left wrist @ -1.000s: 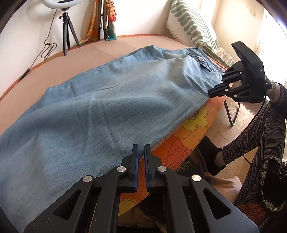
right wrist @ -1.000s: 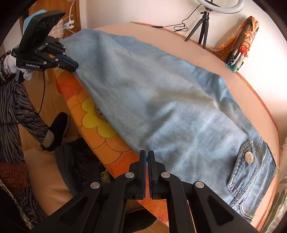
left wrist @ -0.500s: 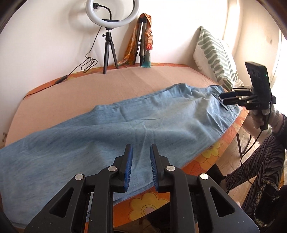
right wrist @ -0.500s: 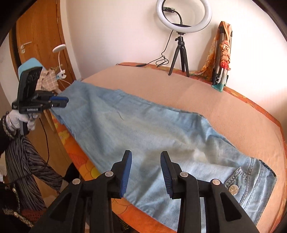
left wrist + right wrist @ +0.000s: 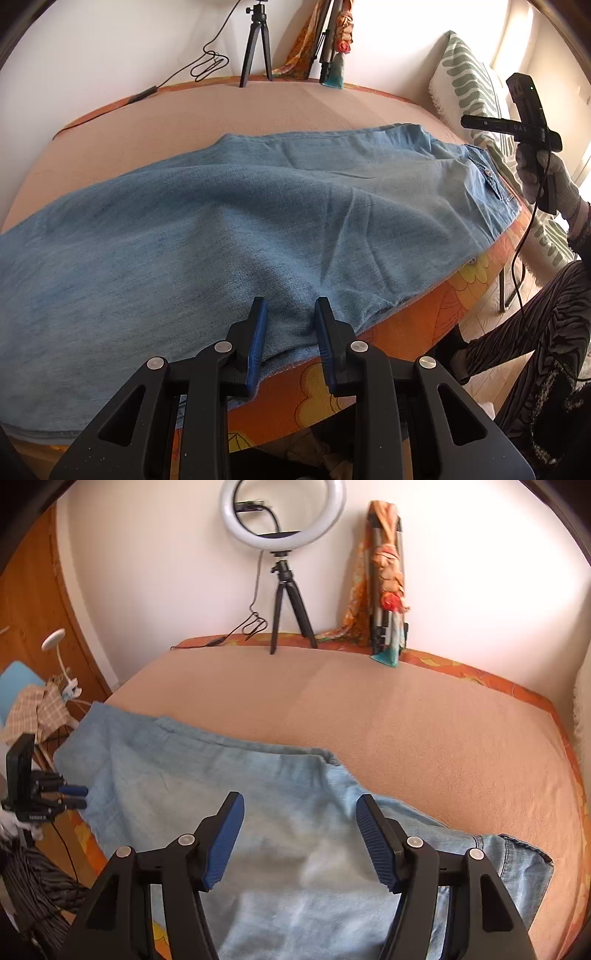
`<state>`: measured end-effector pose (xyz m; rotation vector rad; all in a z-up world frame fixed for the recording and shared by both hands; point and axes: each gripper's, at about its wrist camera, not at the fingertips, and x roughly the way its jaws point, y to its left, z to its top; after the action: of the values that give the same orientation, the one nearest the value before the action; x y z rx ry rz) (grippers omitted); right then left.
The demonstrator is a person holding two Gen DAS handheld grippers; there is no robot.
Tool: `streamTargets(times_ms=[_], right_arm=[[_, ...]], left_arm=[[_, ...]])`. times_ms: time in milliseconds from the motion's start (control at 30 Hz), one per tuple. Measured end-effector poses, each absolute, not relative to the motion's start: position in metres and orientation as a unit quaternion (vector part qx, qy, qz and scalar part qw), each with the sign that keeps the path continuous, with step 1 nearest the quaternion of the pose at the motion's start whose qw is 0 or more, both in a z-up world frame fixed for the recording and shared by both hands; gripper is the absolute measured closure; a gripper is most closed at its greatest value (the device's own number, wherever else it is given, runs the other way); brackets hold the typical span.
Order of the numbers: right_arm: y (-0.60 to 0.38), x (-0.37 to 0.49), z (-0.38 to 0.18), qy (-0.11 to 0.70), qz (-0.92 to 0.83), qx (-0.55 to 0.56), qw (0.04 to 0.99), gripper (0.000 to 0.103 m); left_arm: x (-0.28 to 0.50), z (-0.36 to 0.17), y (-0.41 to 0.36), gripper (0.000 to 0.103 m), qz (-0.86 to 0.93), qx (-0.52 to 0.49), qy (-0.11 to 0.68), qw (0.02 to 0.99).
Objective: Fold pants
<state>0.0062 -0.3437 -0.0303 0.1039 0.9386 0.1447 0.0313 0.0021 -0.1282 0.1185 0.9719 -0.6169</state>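
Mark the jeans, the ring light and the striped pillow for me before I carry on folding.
jeans [image 5: 229,236]: left wrist view, on the wide middle of the denim.
ring light [image 5: 282,511]: right wrist view, on the ring's white lower rim, above its tripod.
striped pillow [image 5: 467,77]: left wrist view, on its green-striped face.

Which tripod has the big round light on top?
The black tripod standing open on its three legs, left of the other one. It carries the white ring light. The folded tripod leans against the wall, wrapped in an orange cloth, with no light.
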Motion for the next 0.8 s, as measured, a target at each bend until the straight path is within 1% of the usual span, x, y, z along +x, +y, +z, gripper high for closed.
streamTargets(times_ms=[67,167,367,467,500,533,567,667,700,800], right_arm=[[-0.366,0.02,-0.04,0.461,0.064,0.083,0.881,0.037],[-0.382,0.039,-0.058,0.474,0.067,0.096,0.873,0.037],[-0.371,0.076,-0.084,0.501,0.094,0.074,0.857,0.037],[-0.356,0.085,-0.091,0.513,0.116,0.044,0.849,0.04],[-0.352,0.087,-0.094,0.518,0.117,0.03,0.847,0.047],[-0.349,0.089,-0.097,0.524,0.116,0.019,0.844,0.058],[-0.348,0.092,-0.101,0.532,0.113,0.015,0.839,0.081],[-0.35,0.095,-0.102,0.531,0.098,0.01,0.842,0.094],[-0.348,0.095,-0.099,0.525,0.092,0.001,0.846,0.097],[-0.35,0.099,-0.079,0.499,0.069,-0.027,0.864,0.099]], left_arm=[[0.033,-0.13,0.003,0.079,-0.293,0.054,0.46,0.836],[0.034,-0.135,0.002,0.079,-0.29,0.06,0.462,0.836],[0.035,-0.137,0.005,0.079,-0.294,0.052,0.457,0.838],[0.036,-0.138,0.008,0.079,-0.299,0.043,0.457,0.837],[0.036,-0.138,0.009,0.079,-0.301,0.042,0.456,0.837],[0.036,-0.139,0.009,0.079,-0.302,0.041,0.455,0.837],[0.035,-0.139,0.01,0.079,-0.303,0.041,0.455,0.836],[0.034,-0.139,0.011,0.079,-0.306,0.04,0.454,0.836],[0.035,-0.14,0.011,0.079,-0.307,0.04,0.454,0.835],[0.035,-0.14,0.009,0.079,-0.309,0.045,0.454,0.834]])
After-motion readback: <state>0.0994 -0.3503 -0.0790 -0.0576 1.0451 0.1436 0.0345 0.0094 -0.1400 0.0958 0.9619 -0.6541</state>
